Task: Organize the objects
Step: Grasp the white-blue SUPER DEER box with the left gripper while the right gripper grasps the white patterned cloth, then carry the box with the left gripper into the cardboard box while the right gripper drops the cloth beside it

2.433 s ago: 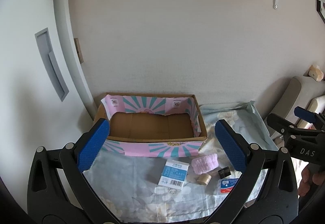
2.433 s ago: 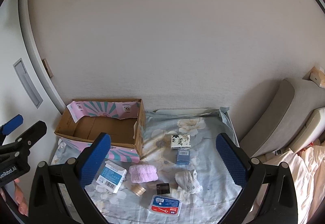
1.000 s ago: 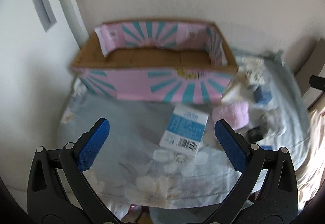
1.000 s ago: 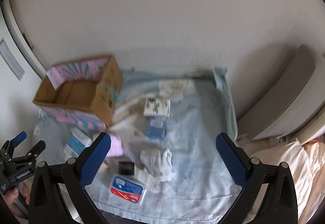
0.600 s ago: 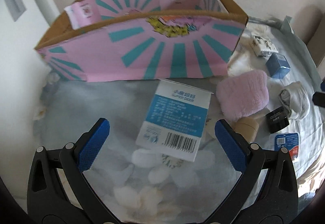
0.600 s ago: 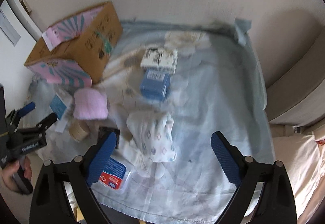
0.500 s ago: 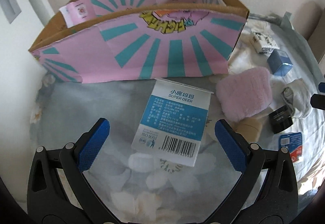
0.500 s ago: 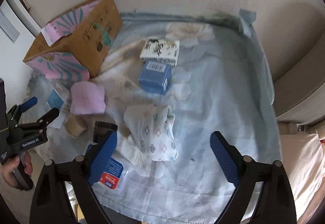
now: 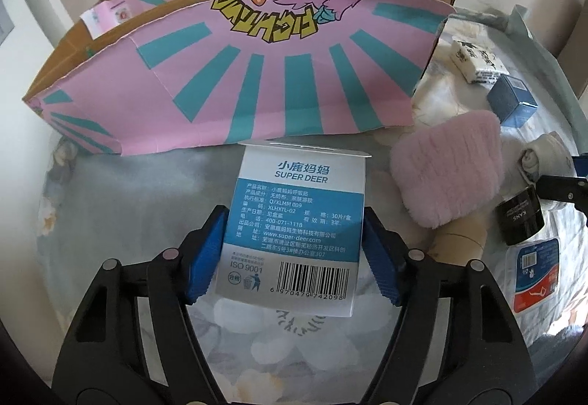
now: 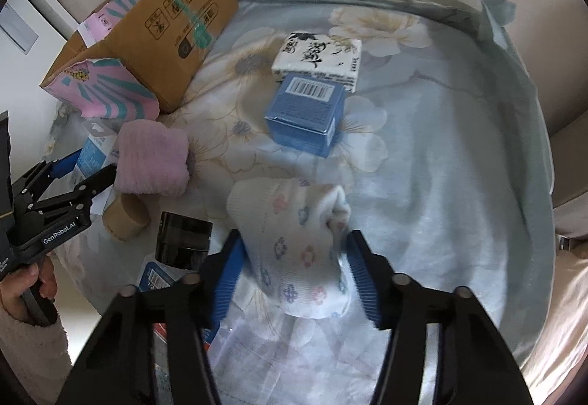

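Left wrist view puts the left gripper [image 9: 294,250] right down on the white-and-blue SUPER DEER box [image 9: 298,221], blue pads pressed against both long sides, jaws clamped on it as it lies flat on the floral sheet [image 9: 121,206]. Landmark for everything is the pink-and-teal cardboard box [image 9: 257,74]: the clamped carton sits just in front of its long printed wall, top edge nearly touching. To the right of that carton, near the box's front right corner, lies a fluffy pink towel [image 9: 446,169], with a cardboard tube [image 9: 459,239] just in front of it and a black jar [image 9: 520,219] beside the tube. A red-and-blue flat packet [image 9: 536,271] lies in front of the jar. Over on the right wrist view, the right gripper [image 10: 292,263] straddles a white patterned sock bundle [image 10: 290,239], well to the right of the cardboard box; the pads sit at both sides of the fabric, narrowed in, but I cannot tell whether they are truly squeezing it. Beyond the socks, a blue carton [image 10: 307,113] touches a white tissue pack with black lettering [image 10: 319,56], both to the right of the cardboard box's plain brown end wall.
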Motion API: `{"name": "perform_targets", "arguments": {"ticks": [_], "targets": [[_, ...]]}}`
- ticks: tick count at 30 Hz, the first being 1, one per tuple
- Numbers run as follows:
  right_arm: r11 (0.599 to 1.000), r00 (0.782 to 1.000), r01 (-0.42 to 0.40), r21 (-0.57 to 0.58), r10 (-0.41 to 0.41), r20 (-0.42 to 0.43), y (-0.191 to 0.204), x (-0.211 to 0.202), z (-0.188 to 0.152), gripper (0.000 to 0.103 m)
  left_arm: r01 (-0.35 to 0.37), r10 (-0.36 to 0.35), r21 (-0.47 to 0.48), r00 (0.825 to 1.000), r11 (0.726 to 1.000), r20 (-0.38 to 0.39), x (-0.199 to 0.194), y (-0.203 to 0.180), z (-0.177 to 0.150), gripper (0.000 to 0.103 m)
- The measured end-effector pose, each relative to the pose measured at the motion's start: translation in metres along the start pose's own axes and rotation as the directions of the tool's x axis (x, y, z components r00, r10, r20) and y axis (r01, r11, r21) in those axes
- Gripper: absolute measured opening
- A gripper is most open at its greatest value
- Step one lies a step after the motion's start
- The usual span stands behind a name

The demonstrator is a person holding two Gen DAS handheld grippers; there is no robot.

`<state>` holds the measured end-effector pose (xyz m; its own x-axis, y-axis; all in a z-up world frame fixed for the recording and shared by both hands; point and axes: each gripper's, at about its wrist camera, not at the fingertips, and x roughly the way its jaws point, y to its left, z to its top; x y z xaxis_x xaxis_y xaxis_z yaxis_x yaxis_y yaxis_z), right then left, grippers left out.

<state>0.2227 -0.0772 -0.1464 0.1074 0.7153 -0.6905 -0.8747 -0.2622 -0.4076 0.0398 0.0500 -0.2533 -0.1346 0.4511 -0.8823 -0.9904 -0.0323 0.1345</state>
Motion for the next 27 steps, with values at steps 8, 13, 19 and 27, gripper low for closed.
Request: {"name": "perform_targets", "arguments": {"ticks": [8,13,19,27], "targets": [[0.999,1.000,-0.009,0.047,0.009,-0.012,-0.011,-0.014,0.001,0.040,0.021,-0.020,-0.024,1.000,0.999,0.017,-0.018,0.008,0.001,0.067],[0.996,1.000,0.006,0.085,-0.004,-0.017,-0.016,-0.038,0.005,0.039,0.031,-0.029,-0.037,0.998,0.999,0.054,-0.049,0.011,0.004,0.067],[0.995,0.999,0.033,0.090,-0.033,-0.001,-0.002,-0.074,0.022,0.039,0.044,-0.040,-0.034,0.992,0.998,0.118,-0.094,0.018,0.016,0.067],[0.971,0.992,0.127,0.203,-0.121,-0.039,0.019,-0.113,0.054,0.039,0.093,-0.094,0.016,0.977,0.996,0.192,-0.142,0.044,0.040,0.067]]}}
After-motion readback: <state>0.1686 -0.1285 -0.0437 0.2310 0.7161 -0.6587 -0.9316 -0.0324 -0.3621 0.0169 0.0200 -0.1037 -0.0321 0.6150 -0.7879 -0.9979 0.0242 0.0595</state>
